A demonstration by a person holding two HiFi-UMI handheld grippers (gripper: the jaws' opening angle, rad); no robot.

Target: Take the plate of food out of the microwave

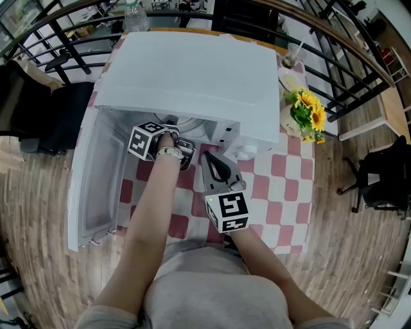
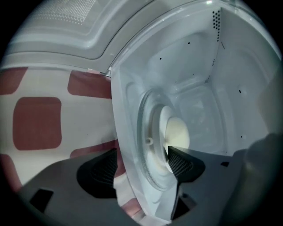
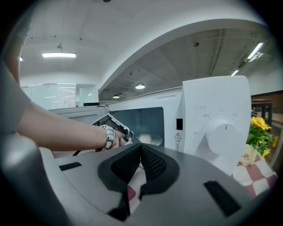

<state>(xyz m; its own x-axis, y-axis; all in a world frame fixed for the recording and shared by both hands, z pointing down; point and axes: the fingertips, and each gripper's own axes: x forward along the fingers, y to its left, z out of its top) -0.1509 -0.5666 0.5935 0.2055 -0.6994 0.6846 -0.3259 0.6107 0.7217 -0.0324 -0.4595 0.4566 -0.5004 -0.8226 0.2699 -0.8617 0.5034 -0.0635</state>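
Observation:
A white microwave (image 1: 192,83) stands on a checked table, its door (image 1: 96,180) swung open to the left. Inside, a white plate (image 2: 177,132) with pale food rests on the glass turntable (image 2: 148,132); the plate (image 3: 148,139) also shows dimly in the right gripper view. My left gripper (image 1: 174,138) reaches into the cavity mouth. In its own view the left gripper (image 2: 141,165) is open, one jaw outside under the cavity floor's edge, the other inside by the plate's rim. My right gripper (image 1: 210,159) hovers shut and empty before the control panel (image 3: 223,132).
A vase of yellow flowers (image 1: 307,112) stands right of the microwave, a glass with a straw (image 1: 292,58) behind it. A bottle (image 1: 135,16) is at the back. The red-and-white tablecloth (image 1: 282,186) reaches the front edge. Railings and a black chair (image 1: 379,173) surround the table.

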